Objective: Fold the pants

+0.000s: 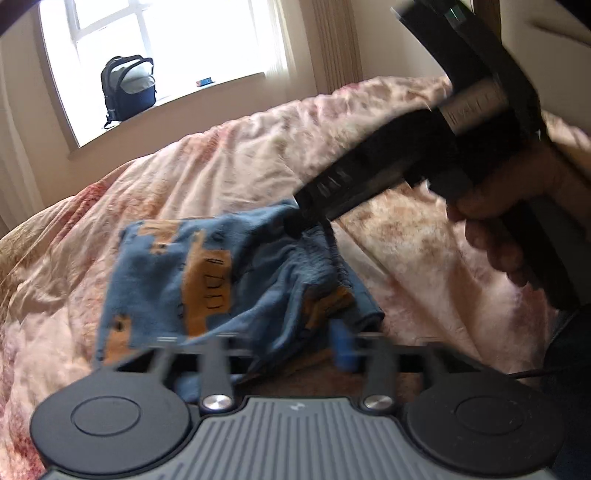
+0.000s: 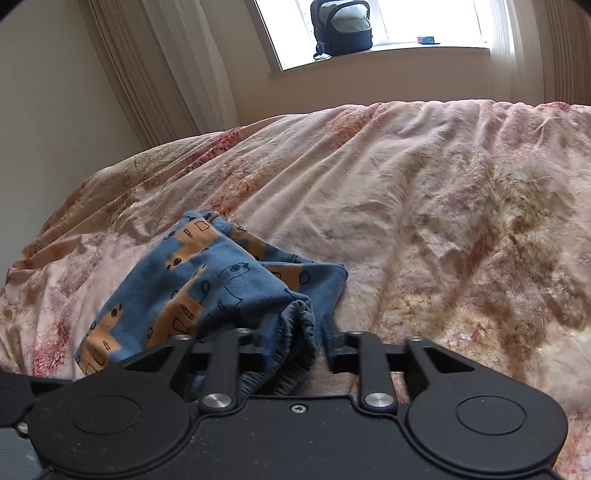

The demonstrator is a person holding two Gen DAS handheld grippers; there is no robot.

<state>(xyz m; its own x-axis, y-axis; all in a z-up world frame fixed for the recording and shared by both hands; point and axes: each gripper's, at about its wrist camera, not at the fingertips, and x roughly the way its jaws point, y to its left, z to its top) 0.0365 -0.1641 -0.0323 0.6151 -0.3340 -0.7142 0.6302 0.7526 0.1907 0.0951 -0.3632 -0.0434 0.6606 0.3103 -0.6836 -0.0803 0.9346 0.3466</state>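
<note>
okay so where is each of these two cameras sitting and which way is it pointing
Left wrist: rides the left gripper, facing the pants, window beyond; the right gripper and right hand show.
Right wrist: rides the right gripper, its fingers around the waistband.
Shared: pants, bed, backpack.
</note>
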